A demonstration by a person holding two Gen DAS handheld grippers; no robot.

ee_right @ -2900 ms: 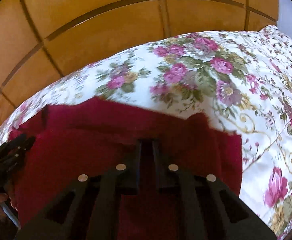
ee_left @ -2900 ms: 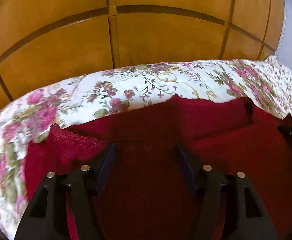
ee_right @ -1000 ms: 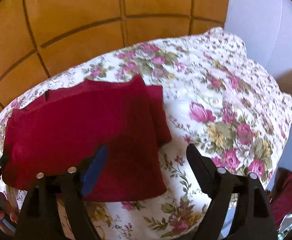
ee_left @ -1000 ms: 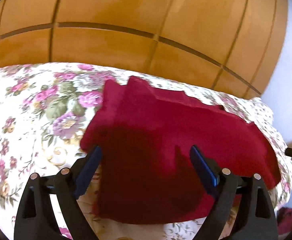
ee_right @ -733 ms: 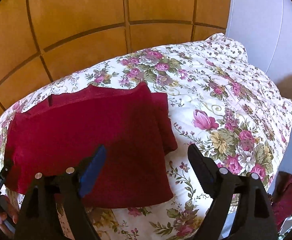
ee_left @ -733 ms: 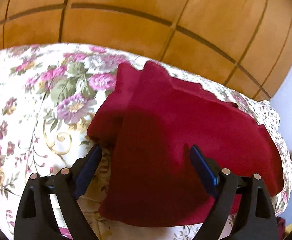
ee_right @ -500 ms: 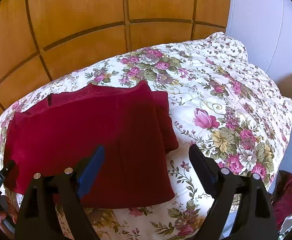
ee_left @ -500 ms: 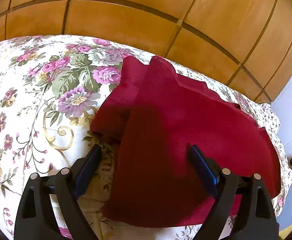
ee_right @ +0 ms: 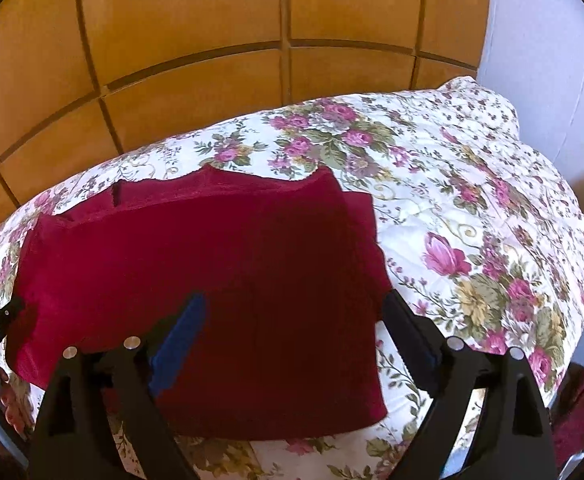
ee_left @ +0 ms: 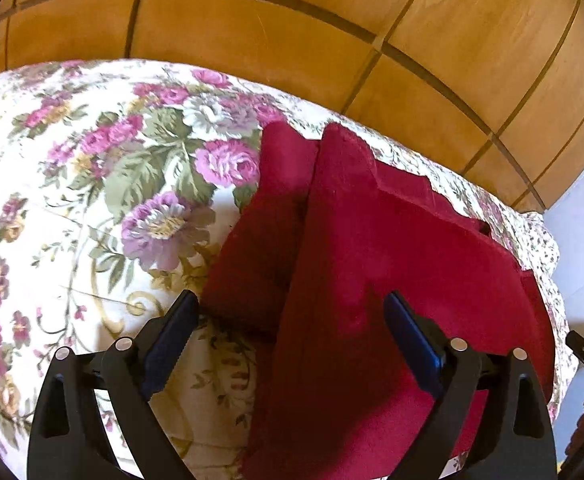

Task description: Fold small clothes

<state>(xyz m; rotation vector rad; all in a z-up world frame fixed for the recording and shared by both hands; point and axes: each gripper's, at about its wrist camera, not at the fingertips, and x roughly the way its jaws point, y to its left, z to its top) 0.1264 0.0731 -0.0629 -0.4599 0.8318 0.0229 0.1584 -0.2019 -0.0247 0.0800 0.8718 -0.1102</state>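
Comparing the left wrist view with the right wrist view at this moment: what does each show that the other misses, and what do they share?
Only the left wrist view shows the left gripper open above the near edge of the red garment, and the large purple flower beside it.

Only the right wrist view shows the right gripper, its jaws opening with nothing pinched, the floral cover's far corner, and a dark red cloth at lower right.

Both show the folded red garment on the floral cover before the wooden panels.

Bright warm light, dark shadow pooled on red cloth point(ee_right: 220, 264), strong fisheye bending, black vignetted corners, slight softness
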